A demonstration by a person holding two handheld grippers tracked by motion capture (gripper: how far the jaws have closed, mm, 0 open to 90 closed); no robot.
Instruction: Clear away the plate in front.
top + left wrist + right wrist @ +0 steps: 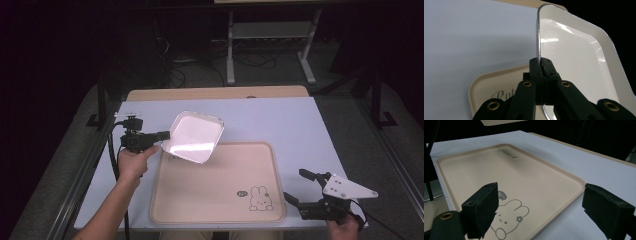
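Note:
A white square plate [194,136] hangs tilted above the far left corner of a beige tray [215,200]. My left gripper [166,134] is shut on the plate's left rim; in the left gripper view the jaws pinch the plate [574,60] edge-on, with my left gripper [541,65] over the tray [496,85]. The tray carries a rabbit drawing [260,198]. At the table's near right corner my right gripper [300,186] stands open, holding nothing. In the right gripper view my right gripper [546,207] faces the tray [564,180] and its rabbit [509,220].
The tray lies on a pale blue table top [280,120] with a wooden strip [215,93] along its far edge. Dark floor, cables and a grey metal stand [270,35] lie beyond the table.

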